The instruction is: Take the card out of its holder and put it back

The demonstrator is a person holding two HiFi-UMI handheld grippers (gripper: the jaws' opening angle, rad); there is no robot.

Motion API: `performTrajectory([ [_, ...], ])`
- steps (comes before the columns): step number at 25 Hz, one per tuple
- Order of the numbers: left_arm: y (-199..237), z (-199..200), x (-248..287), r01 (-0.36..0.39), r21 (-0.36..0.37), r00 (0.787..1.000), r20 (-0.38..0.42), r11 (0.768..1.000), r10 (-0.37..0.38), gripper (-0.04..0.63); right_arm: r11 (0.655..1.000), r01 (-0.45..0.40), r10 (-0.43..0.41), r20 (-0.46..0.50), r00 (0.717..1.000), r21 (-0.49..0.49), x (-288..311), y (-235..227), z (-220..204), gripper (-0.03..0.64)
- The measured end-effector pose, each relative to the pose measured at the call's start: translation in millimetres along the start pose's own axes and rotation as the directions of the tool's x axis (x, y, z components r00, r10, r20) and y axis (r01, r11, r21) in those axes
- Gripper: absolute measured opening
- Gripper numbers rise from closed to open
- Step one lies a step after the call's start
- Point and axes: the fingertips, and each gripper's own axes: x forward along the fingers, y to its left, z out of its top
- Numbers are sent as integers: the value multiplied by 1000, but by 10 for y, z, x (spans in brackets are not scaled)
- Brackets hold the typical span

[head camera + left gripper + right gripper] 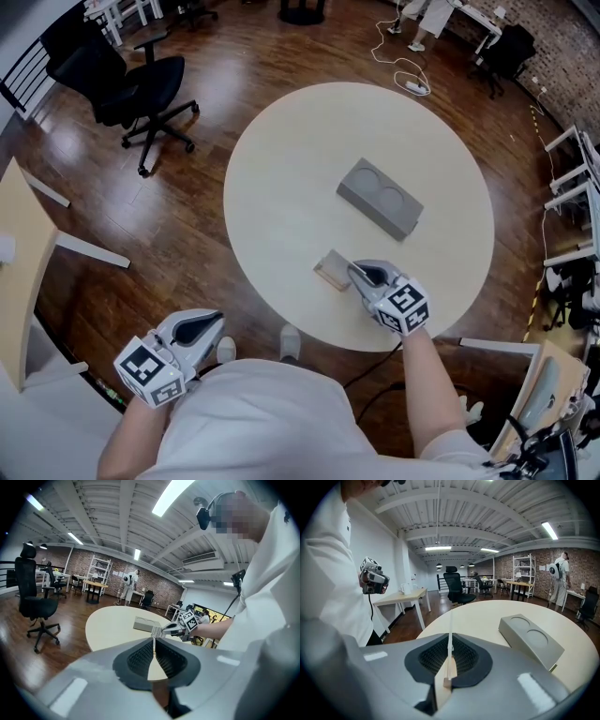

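Note:
A small wooden holder (pixel 327 276) sits near the front of the round table (pixel 281 187) with a thin pale card (pixel 335 263) on it. My right gripper (pixel 354 273) reaches it from the right and is shut on the card. In the right gripper view the card (pixel 450 634) shows edge-on between the closed pads, and the wooden holder (pixel 446 680) is just beneath it. My left gripper (pixel 217 322) hangs off the table at the lower left by the person's body. It is shut and holds nothing (pixel 153 644).
A grey block with two round recesses (pixel 380 197) lies on the table beyond the holder. A black office chair (pixel 131 84) stands on the wood floor at the far left. A light desk (pixel 19 253) is at the left edge, and cables run across the floor at the back.

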Motion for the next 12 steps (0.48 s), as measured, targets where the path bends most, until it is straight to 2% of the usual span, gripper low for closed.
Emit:
performTrajectory([
  [12, -90, -83, 36, -46, -35, 998, -49, 998, 44, 17, 999, -29, 29, 9, 1000, 23, 135, -12, -261, 21],
])
